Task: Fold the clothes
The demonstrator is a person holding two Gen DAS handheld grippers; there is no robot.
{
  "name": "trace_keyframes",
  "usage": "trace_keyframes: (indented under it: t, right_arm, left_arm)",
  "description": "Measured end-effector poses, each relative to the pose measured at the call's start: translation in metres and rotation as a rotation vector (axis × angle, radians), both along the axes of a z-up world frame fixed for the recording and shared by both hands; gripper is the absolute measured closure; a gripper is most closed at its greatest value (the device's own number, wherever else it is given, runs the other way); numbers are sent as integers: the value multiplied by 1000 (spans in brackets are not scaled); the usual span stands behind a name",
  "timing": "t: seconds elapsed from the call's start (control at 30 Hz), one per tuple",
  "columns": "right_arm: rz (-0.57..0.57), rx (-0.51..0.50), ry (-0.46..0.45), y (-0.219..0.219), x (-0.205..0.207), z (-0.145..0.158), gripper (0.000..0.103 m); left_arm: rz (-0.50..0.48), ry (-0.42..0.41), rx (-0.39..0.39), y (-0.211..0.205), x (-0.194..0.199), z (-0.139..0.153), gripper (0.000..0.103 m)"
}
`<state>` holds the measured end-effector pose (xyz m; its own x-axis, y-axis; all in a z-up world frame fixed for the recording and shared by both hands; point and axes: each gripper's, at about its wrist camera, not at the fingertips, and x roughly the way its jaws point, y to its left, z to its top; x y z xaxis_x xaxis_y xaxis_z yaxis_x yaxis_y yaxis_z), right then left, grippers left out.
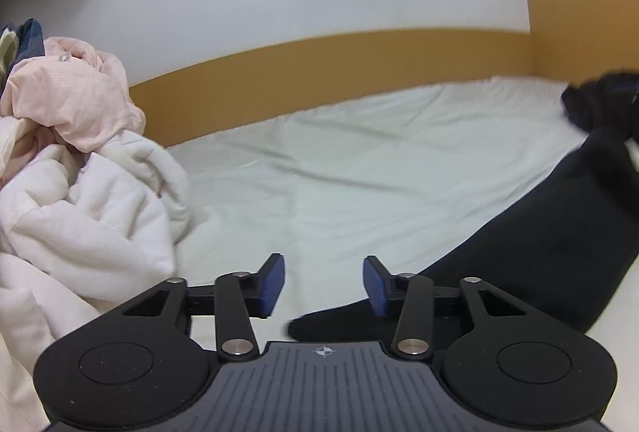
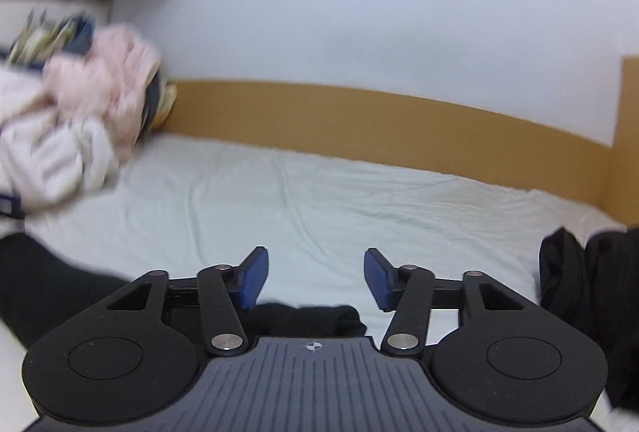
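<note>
pile: a pink garment (image 1: 72, 92) and a white garment (image 1: 92, 208) are lying heaped at the left, beside the headboard (image 1: 319, 72).
black garment: it (image 1: 551, 232) is stretching across the sheet (image 1: 339, 160), its end lying just under both tongs.
left gripper (image 1: 323, 284): blue pads are standing apart, released, grasping nothing.
right gripper (image 2: 315, 278): released too, hovering over a black edge (image 2: 311, 320).
room: a white wall (image 2: 399, 12) is rising behind the wooden board.
</note>
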<state>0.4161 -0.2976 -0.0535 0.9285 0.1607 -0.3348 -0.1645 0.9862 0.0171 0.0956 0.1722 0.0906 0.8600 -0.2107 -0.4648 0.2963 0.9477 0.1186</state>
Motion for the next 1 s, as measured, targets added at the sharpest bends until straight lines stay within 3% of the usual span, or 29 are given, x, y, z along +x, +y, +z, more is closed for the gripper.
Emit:
trace_keyframes:
  t: [0.07, 0.17, 0.23, 0.3, 0.4, 0.47, 0.57, 0.67, 0.77, 0.8, 0.93, 1.0]
  right_arm:
    - [32, 41, 25, 0, -10, 5, 60]
    - [81, 49, 99, 47, -4, -19, 60]
    - [78, 54, 160, 52, -15, -35, 60]
    - [48, 36, 206, 55, -19, -52, 60]
    - [-10, -16, 236, 54, -17, -72, 59]
    - [-51, -49, 231, 47, -15, -80, 52]
    - [-134, -66, 203, 31, -18, -85, 51]
    - [-131, -82, 183, 17, -23, -94, 51]
    - [-136, -9, 180, 3, -21, -92, 53]
    - [-137, 33, 178, -5, -21, -92, 56]
    - [-174, 306, 170, -48, -27, -100, 90]
    - [-191, 355, 180, -58, -25, -104, 98]
  left_arm:
    - [42, 7, -57, -13, -5, -3, 48]
    - [106, 17, -143, -33, -12, -7, 39]
    - [149, 25, -195, -46, -15, -11, 38]
    - [198, 38, -203, -54, -11, -29, 37]
    - [209, 40, -138, -65, -8, -53, 31]
    - [203, 35, -95, -70, -7, -67, 27]
    - [218, 71, -120, -65, -1, -73, 22]
    - [231, 120, -159, -58, 1, -78, 21]
    - [233, 130, -145, -59, 2, -79, 19]
    - [236, 132, -141, -59, 2, -79, 19]
    - [262, 129, -163, -56, 0, -80, 18]
    - [275, 125, -174, -54, 0, -80, 18]
